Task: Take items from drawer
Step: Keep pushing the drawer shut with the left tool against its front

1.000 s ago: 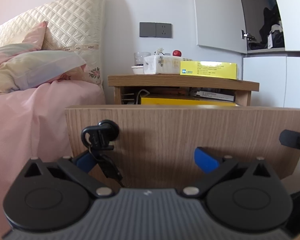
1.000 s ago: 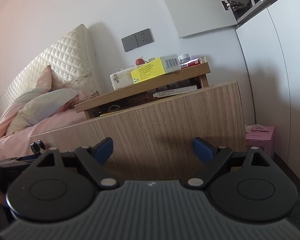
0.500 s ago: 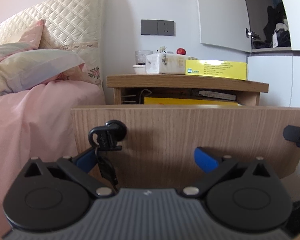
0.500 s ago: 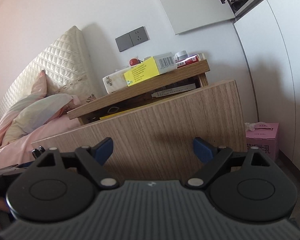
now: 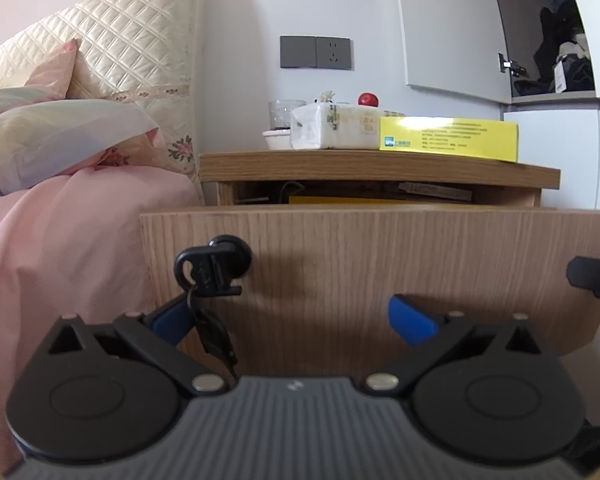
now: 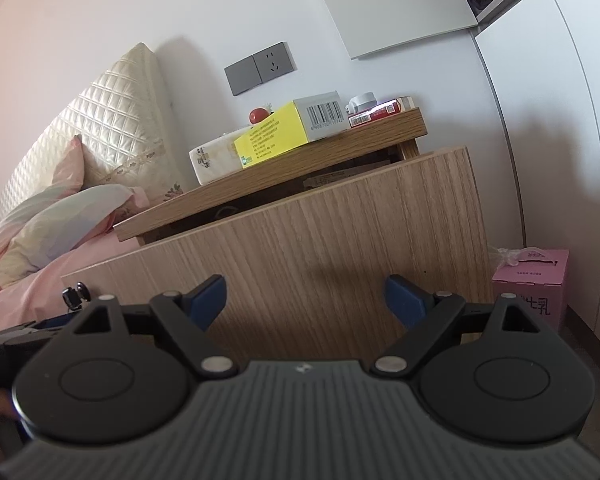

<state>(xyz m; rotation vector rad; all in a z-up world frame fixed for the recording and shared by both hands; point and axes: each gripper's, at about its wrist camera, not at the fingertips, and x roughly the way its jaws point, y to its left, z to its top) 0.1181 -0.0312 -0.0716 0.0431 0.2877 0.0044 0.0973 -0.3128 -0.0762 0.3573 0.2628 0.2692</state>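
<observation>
A wooden bedside drawer (image 5: 380, 264) stands pulled out below the nightstand top (image 5: 380, 166), with a yellow item (image 5: 348, 200) and papers just visible inside. The left gripper (image 5: 296, 316) and right gripper (image 6: 306, 300) both face the drawer front, fingers spread wide, holding nothing. A key (image 5: 210, 268) hangs in the lock near the left gripper's fingers. To reach the contents well, a gripper likely needs to rise over the front panel and come down clear of the overhanging top. A tissue pack (image 5: 332, 126) and yellow box (image 5: 448, 138) sit on top; a pink bed (image 5: 60, 224) lies beside
</observation>
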